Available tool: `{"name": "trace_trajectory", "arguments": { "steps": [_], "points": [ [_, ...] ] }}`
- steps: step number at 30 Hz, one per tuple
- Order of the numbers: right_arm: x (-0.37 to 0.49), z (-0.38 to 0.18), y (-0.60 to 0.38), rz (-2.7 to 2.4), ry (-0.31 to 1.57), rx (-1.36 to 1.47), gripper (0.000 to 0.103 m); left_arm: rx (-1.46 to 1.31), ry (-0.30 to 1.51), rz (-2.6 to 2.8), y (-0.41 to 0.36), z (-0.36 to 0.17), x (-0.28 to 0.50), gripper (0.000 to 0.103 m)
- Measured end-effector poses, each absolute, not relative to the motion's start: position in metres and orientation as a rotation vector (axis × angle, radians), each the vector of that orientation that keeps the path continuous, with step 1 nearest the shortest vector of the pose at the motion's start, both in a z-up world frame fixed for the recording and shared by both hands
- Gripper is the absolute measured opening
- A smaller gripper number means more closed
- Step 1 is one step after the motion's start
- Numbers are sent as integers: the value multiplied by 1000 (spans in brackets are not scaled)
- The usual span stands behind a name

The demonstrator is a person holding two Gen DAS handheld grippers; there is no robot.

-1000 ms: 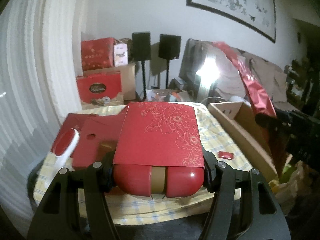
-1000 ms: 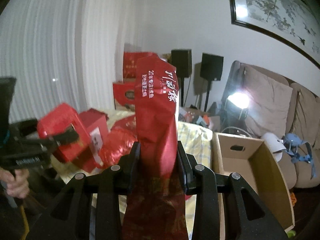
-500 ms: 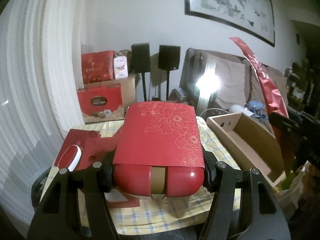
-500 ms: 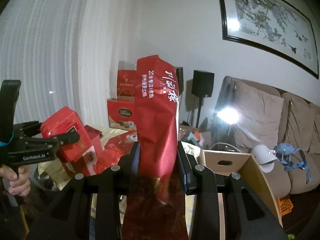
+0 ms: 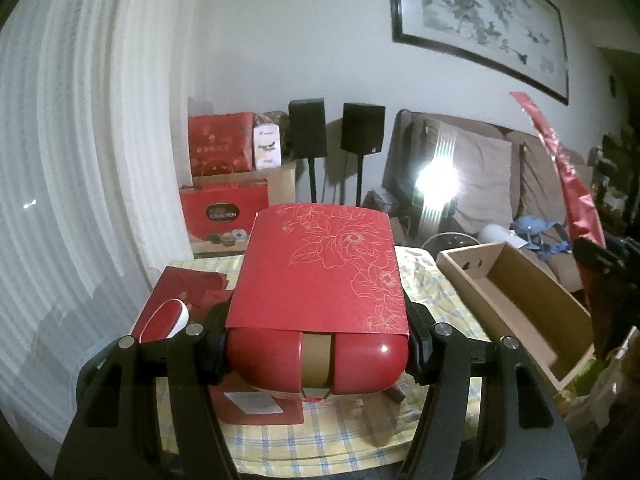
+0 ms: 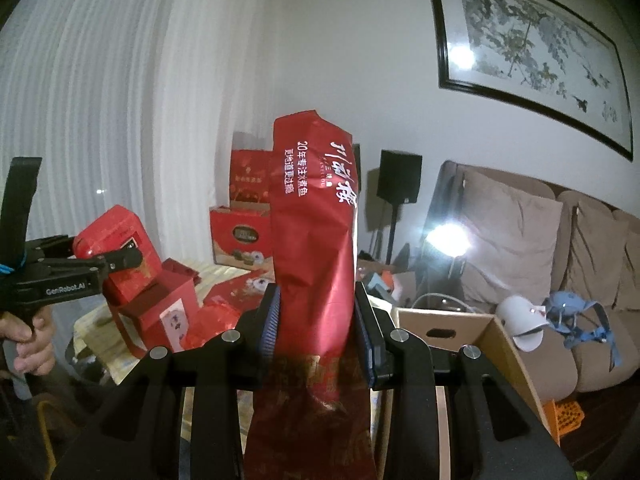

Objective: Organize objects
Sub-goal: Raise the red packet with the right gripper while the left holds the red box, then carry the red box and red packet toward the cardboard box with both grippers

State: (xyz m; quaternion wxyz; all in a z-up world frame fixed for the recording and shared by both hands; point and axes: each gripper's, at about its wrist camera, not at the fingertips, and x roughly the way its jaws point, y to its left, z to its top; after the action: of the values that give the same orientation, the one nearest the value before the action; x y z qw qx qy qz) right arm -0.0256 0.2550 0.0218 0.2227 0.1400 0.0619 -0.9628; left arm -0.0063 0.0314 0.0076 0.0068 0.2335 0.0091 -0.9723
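Note:
My left gripper (image 5: 316,344) is shut on a red tin (image 5: 316,360) with rounded corners and a gold band, wrapped in a red sleeve with gold flowers; it hangs above the checked tablecloth (image 5: 340,440). From the right wrist view the same left gripper (image 6: 120,260) and red tin (image 6: 108,240) show at the left, held by a hand (image 6: 32,344). My right gripper (image 6: 318,328) is shut on a tall red foil bag (image 6: 316,220) with white print, held upright. The bag's edge (image 5: 568,176) appears at the right of the left wrist view.
An open cardboard box (image 5: 516,304) stands right of the table. Flat red packets (image 5: 184,292) and a red-and-white case (image 5: 164,318) lie on the cloth; a red carton (image 6: 160,316) stands there. Behind are red gift boxes (image 5: 222,148), two speakers (image 5: 308,128), a sofa (image 6: 520,240) and a bright lamp.
Both grippers have risen with their loads and tilted up, so the table sinks lower in view. The red bag stands higher at the right of the left wrist view.

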Motion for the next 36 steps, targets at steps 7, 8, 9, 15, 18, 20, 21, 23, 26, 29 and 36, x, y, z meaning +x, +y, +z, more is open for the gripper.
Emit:
{"name": "trace_trajectory", "arguments": {
  "steps": [7,8,9,15,18,20,21,23,26,29,36],
  "points": [
    [-26,24,262,-2681,179,377,34,723,-45,-3057,50,6,-4,61],
    [-25,24,264,-2682,176,375,34,722,-44,-3059,52,6,-4,61],
    [-25,25,265,-2685,175,373,34,720,-46,-3060,53,6,-4,61],
    [-24,27,275,-2708,154,370,34,704,-53,-3052,57,9,-5,61],
    [-25,27,278,-2718,151,373,34,701,-48,-3056,57,9,-6,61],
    [-27,28,279,-2722,149,379,34,698,-46,-3060,59,9,-8,61],
    [-27,28,279,-2724,149,380,34,696,-48,-3063,60,9,-9,61],
    [-28,28,281,-2728,149,384,34,699,-44,-3069,62,9,-10,61],
    [-30,29,281,-2734,148,392,34,708,-41,-3077,65,8,-13,61],
    [-30,29,283,-2738,146,396,34,713,-45,-3081,67,8,-16,61],
    [-33,29,287,-2751,142,410,34,713,-55,-3090,73,8,-17,61]
  ]
}}
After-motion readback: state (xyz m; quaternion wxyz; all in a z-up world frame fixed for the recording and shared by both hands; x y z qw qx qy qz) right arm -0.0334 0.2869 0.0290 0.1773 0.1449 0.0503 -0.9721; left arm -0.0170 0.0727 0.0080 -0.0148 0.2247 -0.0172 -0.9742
